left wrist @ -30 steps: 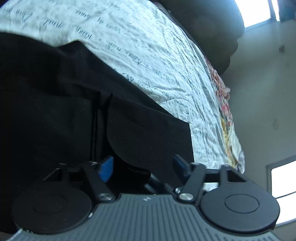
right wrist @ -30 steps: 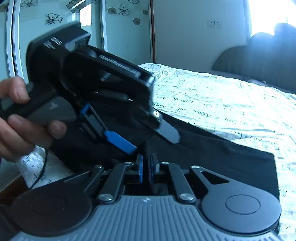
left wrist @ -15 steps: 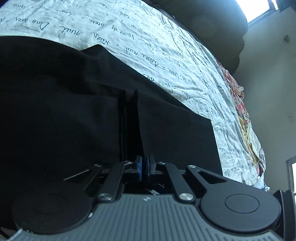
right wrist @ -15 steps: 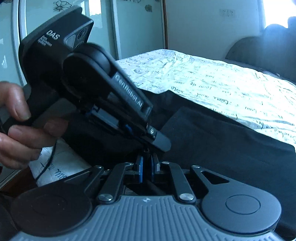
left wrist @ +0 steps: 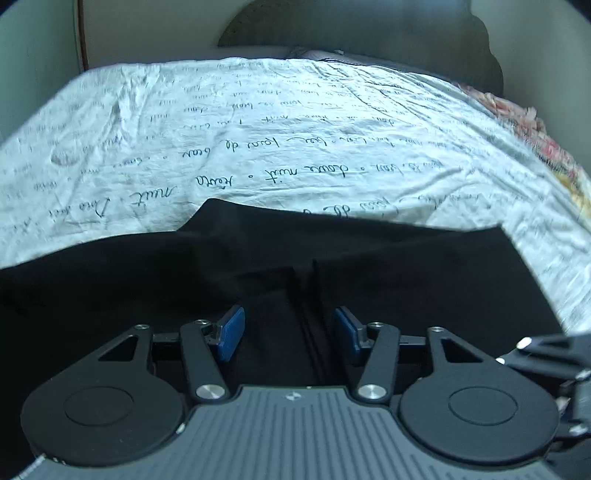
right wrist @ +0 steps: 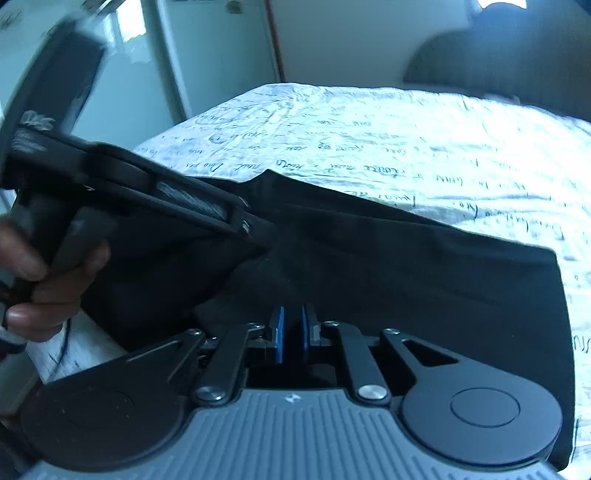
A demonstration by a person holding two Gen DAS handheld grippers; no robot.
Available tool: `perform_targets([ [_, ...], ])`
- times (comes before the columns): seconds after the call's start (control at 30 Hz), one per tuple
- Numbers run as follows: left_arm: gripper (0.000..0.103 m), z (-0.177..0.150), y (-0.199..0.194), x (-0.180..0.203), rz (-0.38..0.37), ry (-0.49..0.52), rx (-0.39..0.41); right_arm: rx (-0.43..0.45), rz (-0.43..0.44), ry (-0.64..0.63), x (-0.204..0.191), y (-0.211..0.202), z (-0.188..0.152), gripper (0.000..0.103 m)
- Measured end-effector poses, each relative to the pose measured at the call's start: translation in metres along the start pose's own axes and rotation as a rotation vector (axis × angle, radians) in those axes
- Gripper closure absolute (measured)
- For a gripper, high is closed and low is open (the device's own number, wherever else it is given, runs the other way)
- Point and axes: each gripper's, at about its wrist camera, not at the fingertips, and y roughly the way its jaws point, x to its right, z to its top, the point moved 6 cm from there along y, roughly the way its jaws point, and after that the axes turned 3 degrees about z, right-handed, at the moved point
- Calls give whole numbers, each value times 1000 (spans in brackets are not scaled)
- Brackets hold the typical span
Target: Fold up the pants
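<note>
Black pants lie folded on a white bed sheet with handwriting print. My left gripper is open, its blue pads spread either side of a fold ridge in the fabric, holding nothing. In the right wrist view the pants fill the lower half. My right gripper has its pads nearly together with dark fabric between them at the near edge of the pants. The left gripper's body and the hand holding it show at the left, blurred.
A dark headboard stands behind the bed. A floral cloth lies at the bed's right edge. Mirrored wardrobe doors stand to the left of the bed. The right gripper's edge shows at the far right.
My left gripper was shut on the fabric half a second ago and is open now. It has swung to face the headboard. The right gripper stays shut on the pants.
</note>
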Motion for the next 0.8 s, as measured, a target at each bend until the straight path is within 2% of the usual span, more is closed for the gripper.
perform_targets([
  [0.1, 34, -4, -12, -10, 44, 33, 37, 40, -8, -30, 0, -5, 14, 93],
  [0.27, 23, -2, -20, -13, 109, 58, 71, 84, -69, 35, 26, 5, 38, 92],
  [0.33, 21, -2, -19, -17, 138, 63, 78, 55, -85, 43, 38, 15, 41, 88],
  [0.37, 21, -3, -18, -19, 143, 63, 76, 16, -99, 35, 43, 11, 40, 82],
  [0.4, 21, -4, -18, -22, 144, 61, 73, -19, -106, 10, 45, 20, 38, 80],
  [0.47, 20, -6, -19, -26, 142, 54, 73, -10, -123, -17, 41, 14, 31, 79],
  [0.57, 20, -7, -20, -33, 150, 46, 72, 15, -119, 4, 40, 13, 32, 74],
  [0.63, 20, -7, -21, -37, 154, 47, 75, 26, -123, 17, 43, 20, 35, 74],
  [0.77, 19, -7, -23, -43, 163, 50, 80, -1, -147, -25, 38, 32, 29, 74],
  [0.8, 19, -8, -24, -45, 167, 50, 82, -2, -154, -31, 33, 19, 32, 73],
])
